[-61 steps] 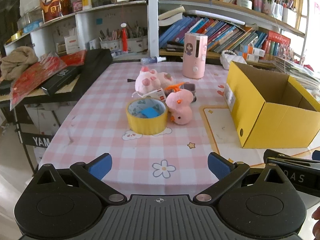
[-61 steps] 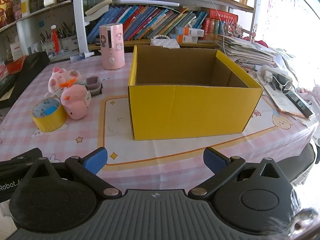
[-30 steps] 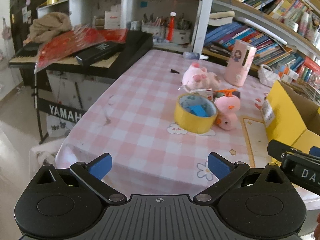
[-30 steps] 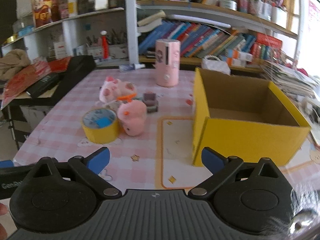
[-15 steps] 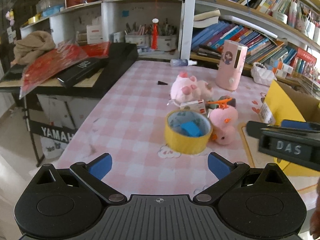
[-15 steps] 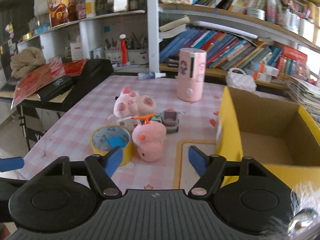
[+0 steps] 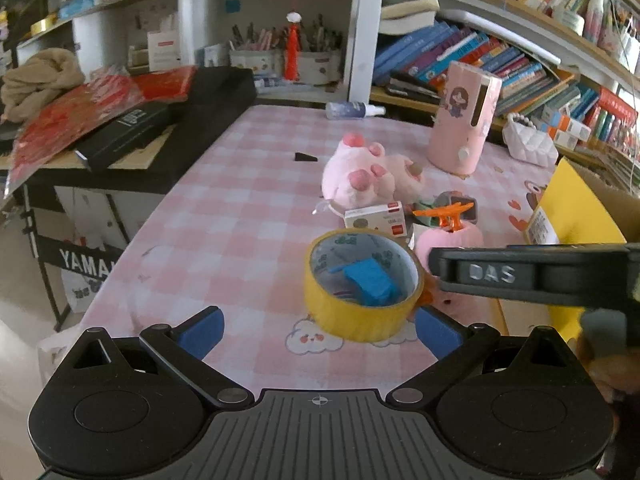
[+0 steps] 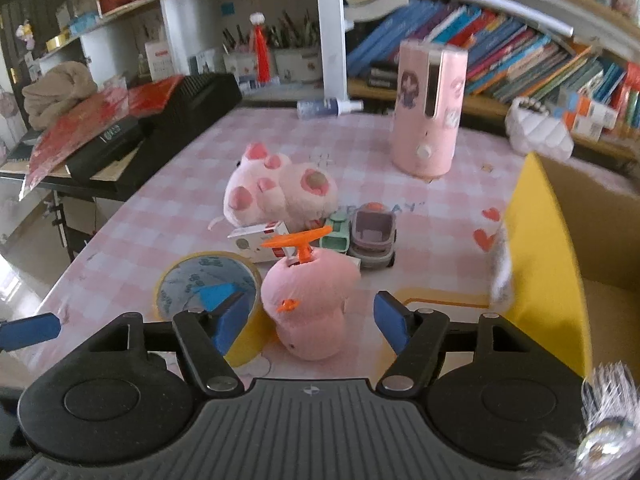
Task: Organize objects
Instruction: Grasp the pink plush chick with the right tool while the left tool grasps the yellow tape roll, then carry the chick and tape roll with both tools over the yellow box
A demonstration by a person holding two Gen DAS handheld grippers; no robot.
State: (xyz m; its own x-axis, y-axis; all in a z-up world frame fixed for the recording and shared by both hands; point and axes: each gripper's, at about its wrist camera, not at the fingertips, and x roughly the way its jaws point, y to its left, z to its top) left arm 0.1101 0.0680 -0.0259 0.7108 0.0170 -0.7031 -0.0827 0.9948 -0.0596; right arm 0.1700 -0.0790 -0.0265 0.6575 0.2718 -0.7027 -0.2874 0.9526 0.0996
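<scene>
Spread wide, the right hand-held gripper (image 8: pixel 310 320) is seen with its blue fingertips (image 8: pixel 390 322) on either side of a pink chick toy (image 8: pixel 310 302), no contact being visible. The chick, topped by an orange propeller (image 8: pixel 297 239), stands on the pink-checked counter (image 8: pixel 168 216) just beside a yellow tape roll (image 8: pixel 206 280), inside which a blue piece (image 7: pixel 370 280) is lying. The left hand-held gripper (image 7: pixel 318 330) is likewise held wide open and empty, low over the near counter edge, with the tape roll (image 7: pixel 362 282) between and just beyond its tips. Its view is crossed at the right by the right tool's black body (image 7: pixel 528 274), by which most of the chick is hidden there. Behind the chick a small white box (image 8: pixel 260 240), a grey toy car (image 8: pixel 372 238) and a pink plush pig (image 8: pixel 276 194) are clustered together. A tall pink cylinder (image 8: pixel 428 108) is upright farther back, and a spray bottle (image 8: pixel 328 107) lies near the shelf. To the right an open yellow box (image 8: pixel 540 248) is placed on the counter, near the chick.
</scene>
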